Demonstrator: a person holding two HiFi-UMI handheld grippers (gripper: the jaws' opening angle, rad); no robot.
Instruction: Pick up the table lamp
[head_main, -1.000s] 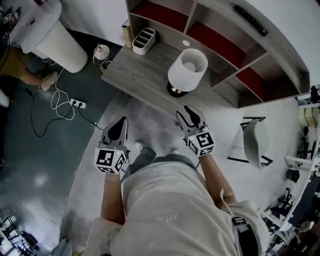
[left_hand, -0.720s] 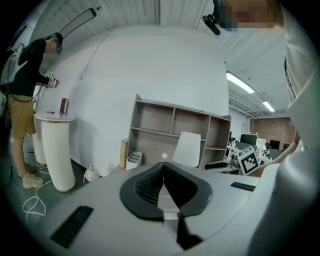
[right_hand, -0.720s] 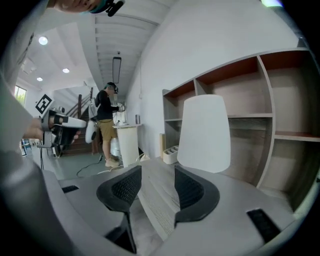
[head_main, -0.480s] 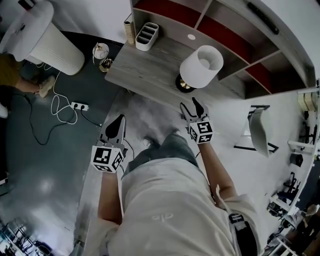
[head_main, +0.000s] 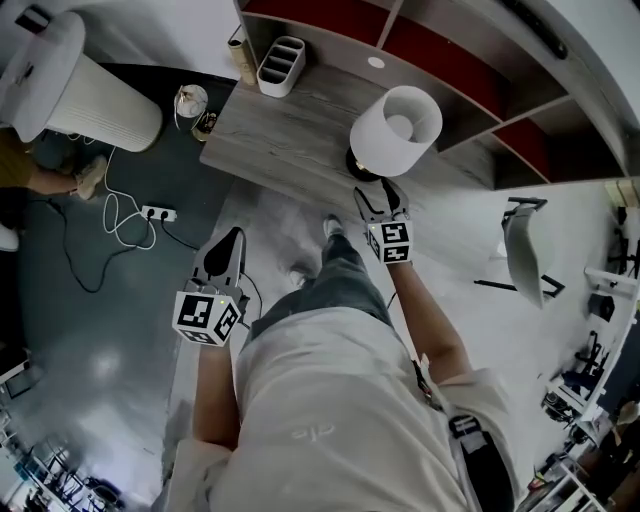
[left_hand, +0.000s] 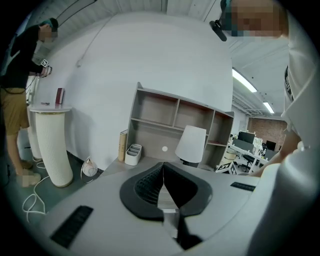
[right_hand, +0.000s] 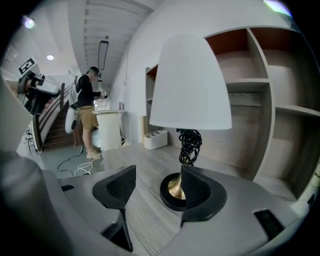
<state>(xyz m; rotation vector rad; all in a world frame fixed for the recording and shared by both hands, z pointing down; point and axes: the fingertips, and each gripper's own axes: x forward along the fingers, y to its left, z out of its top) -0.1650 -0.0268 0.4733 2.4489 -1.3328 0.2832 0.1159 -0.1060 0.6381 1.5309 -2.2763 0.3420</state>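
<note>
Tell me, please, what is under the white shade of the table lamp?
Under the shade: a coiled black cord, then a brass foot on a round black base. The shade hides any bulb.

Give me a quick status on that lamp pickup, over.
Right gripper jaws have just been opening, nothing between them. Left gripper shut, empty. Table lamp upright on desk, just ahead of right gripper. Nothing in the way.
</note>
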